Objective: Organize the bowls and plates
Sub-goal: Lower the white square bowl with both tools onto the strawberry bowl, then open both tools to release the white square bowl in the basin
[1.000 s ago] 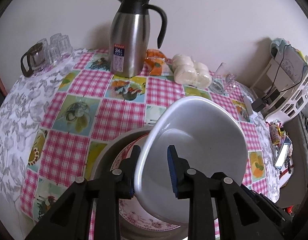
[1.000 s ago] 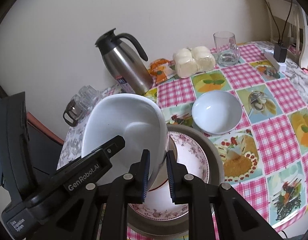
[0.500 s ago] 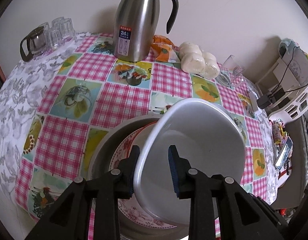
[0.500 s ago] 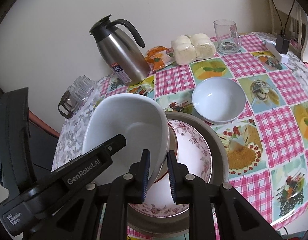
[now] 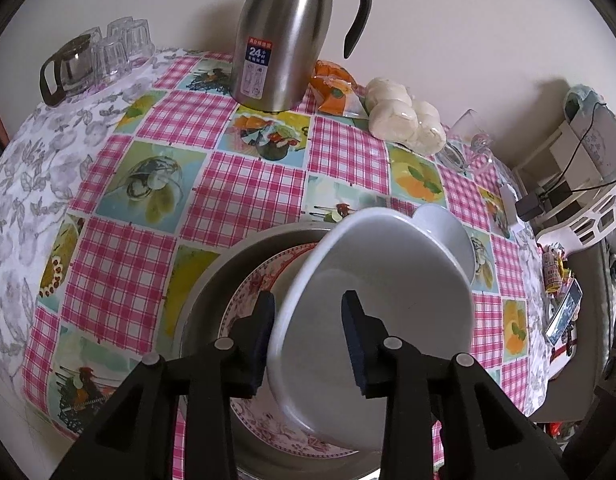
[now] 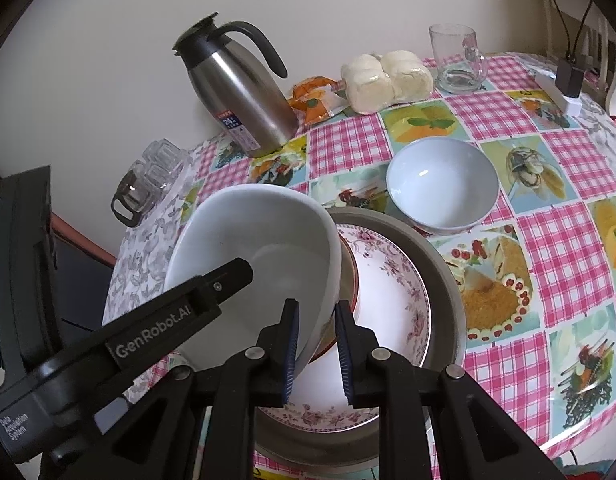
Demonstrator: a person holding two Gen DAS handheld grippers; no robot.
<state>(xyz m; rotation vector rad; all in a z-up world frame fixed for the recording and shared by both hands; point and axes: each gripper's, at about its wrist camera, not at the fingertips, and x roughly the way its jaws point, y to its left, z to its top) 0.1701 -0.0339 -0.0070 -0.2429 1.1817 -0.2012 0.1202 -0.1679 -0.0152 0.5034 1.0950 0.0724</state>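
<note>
A large white bowl [image 5: 372, 320] [image 6: 259, 248] leans tilted over a stack: a grey plate [image 6: 440, 272], a floral plate [image 6: 392, 280] and a red-rimmed dish [image 6: 348, 272]. My left gripper [image 5: 308, 336] straddles the bowl's near rim. Its jaws are opening, with the inner pad clear of the wall. On the bowl's opposite rim, my right gripper [image 6: 316, 344] is shut, one pad inside and one outside. A smaller white bowl [image 6: 442, 188] [image 5: 448, 232] sits on the tablecloth just beyond the stack.
At the back stand a steel jug [image 6: 243, 96], orange packets [image 6: 316, 100], wrapped buns [image 6: 388, 76] and a glass mug [image 6: 460, 60]. Small glasses [image 5: 107, 56] crowd the far left corner. The round table's edge [image 6: 568, 440] runs close on the right.
The large bowl has sunk lower onto the stack. My left jaws have widened around its rim. The small bowl now shows behind it in the left wrist view.
</note>
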